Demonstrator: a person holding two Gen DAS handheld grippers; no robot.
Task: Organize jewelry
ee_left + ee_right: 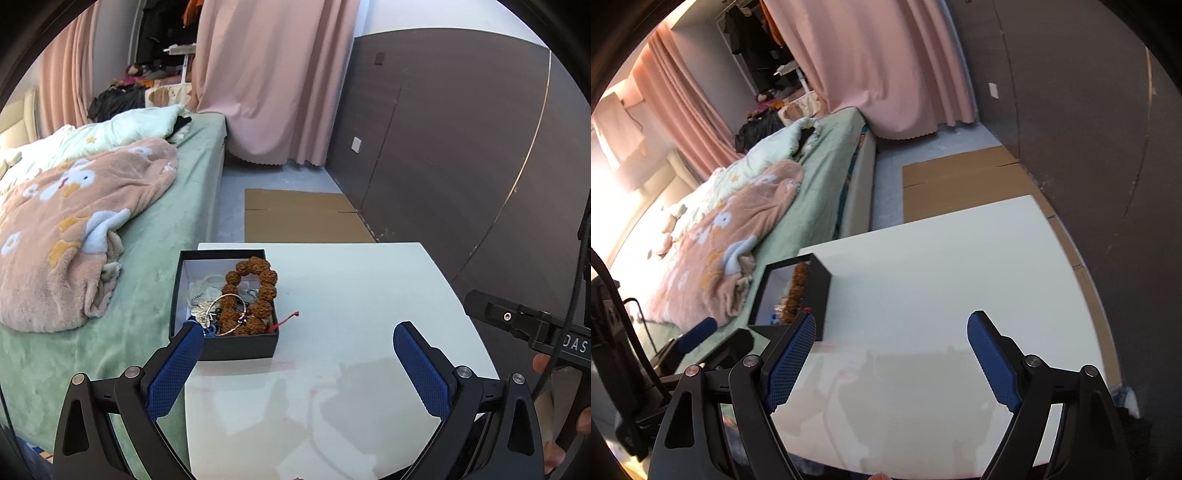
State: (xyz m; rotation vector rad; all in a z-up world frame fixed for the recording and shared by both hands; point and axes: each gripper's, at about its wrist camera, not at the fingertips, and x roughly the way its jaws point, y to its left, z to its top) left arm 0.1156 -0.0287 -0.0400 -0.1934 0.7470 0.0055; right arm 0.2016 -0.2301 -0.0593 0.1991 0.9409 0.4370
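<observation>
Left wrist view: left gripper [299, 330] jaws spread wide, nothing between them, blue pads [421, 365] over the white table [369, 280]. Black jewelry box [224, 343] sits at the table's left edge, next to the bed, lid off, white lining inside. In it: a brown rudraksha-type bead bracelet [255, 288] leaning along the right side, a thin silver bangle [229, 314] lying across the beads near the front, a pale tangle of chains [201, 295] at the left, something blue at the front corner, too small to identify. A red cord [286, 320] hangs out over the box's right wall onto the table. Left finger tip overlaps the box's front-left corner; can't tell if touching. Part of the other gripper's black body [524, 325] visible at far right. Bed with pink duck-print blanket [81, 221] on the left, flat cardboard [299, 218] on the floor beyond the table. Right wrist view: right gripper [892, 325] also spread wide, holding nothing, above bare tabletop [942, 258]. Same box [820, 291] seen from its right side, just ahead of the left finger; brown beads [796, 291] show above the rim, red cord tip [807, 307] at the wall. Left gripper's blue pad [698, 334] sits low-left, beside the box.
</observation>
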